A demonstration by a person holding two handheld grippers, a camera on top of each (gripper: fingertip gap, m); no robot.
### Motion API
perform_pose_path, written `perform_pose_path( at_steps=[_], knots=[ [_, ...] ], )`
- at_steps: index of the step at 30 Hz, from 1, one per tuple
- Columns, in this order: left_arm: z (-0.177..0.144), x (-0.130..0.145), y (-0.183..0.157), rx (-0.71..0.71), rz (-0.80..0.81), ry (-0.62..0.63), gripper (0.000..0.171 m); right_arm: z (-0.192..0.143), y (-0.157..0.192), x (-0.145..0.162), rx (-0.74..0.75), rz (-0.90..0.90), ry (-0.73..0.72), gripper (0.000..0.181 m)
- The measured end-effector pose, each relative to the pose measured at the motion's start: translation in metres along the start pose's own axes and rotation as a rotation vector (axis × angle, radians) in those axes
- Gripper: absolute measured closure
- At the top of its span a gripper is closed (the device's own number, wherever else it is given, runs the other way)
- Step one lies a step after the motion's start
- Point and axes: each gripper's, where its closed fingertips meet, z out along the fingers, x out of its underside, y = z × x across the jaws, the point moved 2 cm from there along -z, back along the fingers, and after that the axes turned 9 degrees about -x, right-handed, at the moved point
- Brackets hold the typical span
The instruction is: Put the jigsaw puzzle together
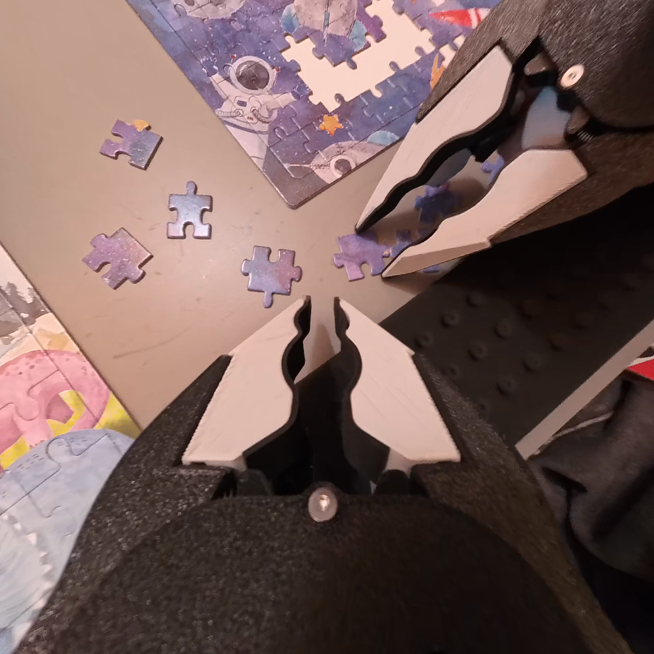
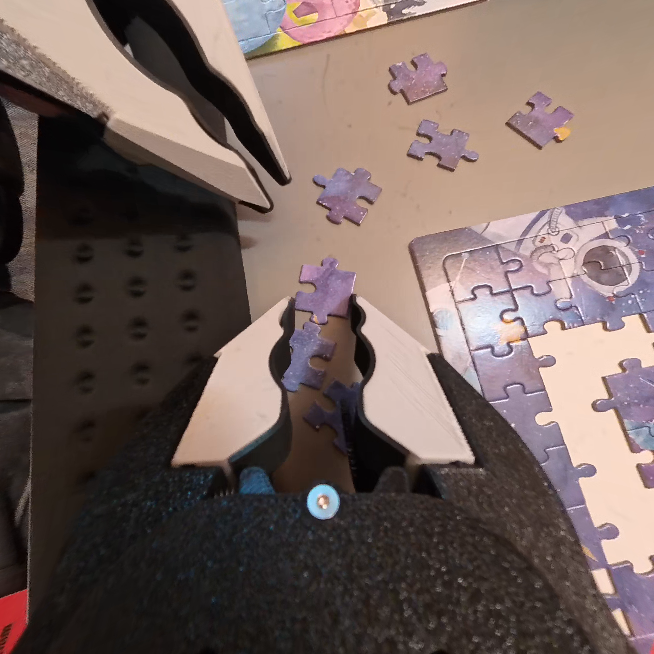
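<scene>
The right gripper (image 2: 321, 300) is on the job. Its fingers stand about a piece-width apart, and the piece (image 2: 327, 290) lies flat on the table (image 2: 336, 116) right between the tips, just off the board's (image 2: 428, 254) near corner. Both tips sit at the piece's side edges. I cannot tell whether they are pinching it or only flanking it. Two more pieces (image 2: 308, 354) lie farther back under the same fingers, on the side away from the board.

The piece's long axis runs along the fingers. One knob points straight ahead, away from the gripper, and a second knob sticks out on the side away from the board. From the left wrist view the right gripper (image 1: 371, 251) comes down steeply over that piece (image 1: 357, 256), one tip touching its upper edge.

The left gripper (image 1: 322, 300) holds nothing. Its fingers leave only a narrow slit, and it hovers a little farther from the board's corner (image 1: 293, 203) than the right one does. A loose piece (image 1: 272, 272) lies just ahead of it, and three others (image 1: 191, 212) lie scattered farther from the board.

The white gap (image 2: 584, 389) in the board lies off to the side of the right fingers, so the right gripper is nearer to it. I judge that a lift, a sideways carry and probably a turn are still needed for the knobs to meet the gap's outline.
</scene>
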Motion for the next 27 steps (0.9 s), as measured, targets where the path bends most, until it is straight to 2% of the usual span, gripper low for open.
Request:
perform_pose_path(
  at_steps=[5,8,10,13,15,17,22,25,26,27],
  knots=[
    [0.002,-0.009,0.000,0.115,-0.262,-0.008,0.142,-0.006,-0.002,-0.003,0.017,-0.016,-0.021,0.151],
    [0.001,-0.018,-0.002,0.225,-0.394,-0.042,0.131,-0.022,0.000,-0.015,0.053,-0.055,-0.091,0.151],
    [-0.003,-0.029,-0.005,0.296,-0.458,-0.096,0.131,-0.036,0.001,-0.026,0.085,-0.079,-0.158,0.151],
    [-0.013,-0.048,-0.019,0.465,-0.540,-0.182,0.140,-0.055,0.007,-0.041,0.100,-0.090,-0.257,0.150],
    [-0.020,-0.062,-0.026,0.574,-0.573,-0.247,0.166,-0.060,0.014,-0.045,0.064,-0.096,-0.296,0.150],
    [-0.018,-0.064,-0.029,0.570,-0.536,-0.253,0.170,-0.063,0.012,-0.042,0.072,-0.089,-0.307,0.154],
    [-0.015,-0.060,-0.049,0.524,-0.264,-0.171,0.170,-0.086,0.010,-0.032,-0.047,-0.030,-0.338,0.152],
    [-0.018,-0.066,-0.065,0.530,-0.121,-0.158,0.170,-0.093,0.021,-0.026,-0.208,-0.016,-0.266,0.152],
    [-0.019,-0.070,-0.070,0.541,-0.093,-0.161,0.170,-0.093,0.020,-0.021,-0.213,-0.026,-0.223,0.153],
    [-0.020,-0.073,-0.075,0.555,-0.066,-0.161,0.170,-0.092,0.017,-0.015,-0.195,-0.038,-0.189,0.160]
  ],
)
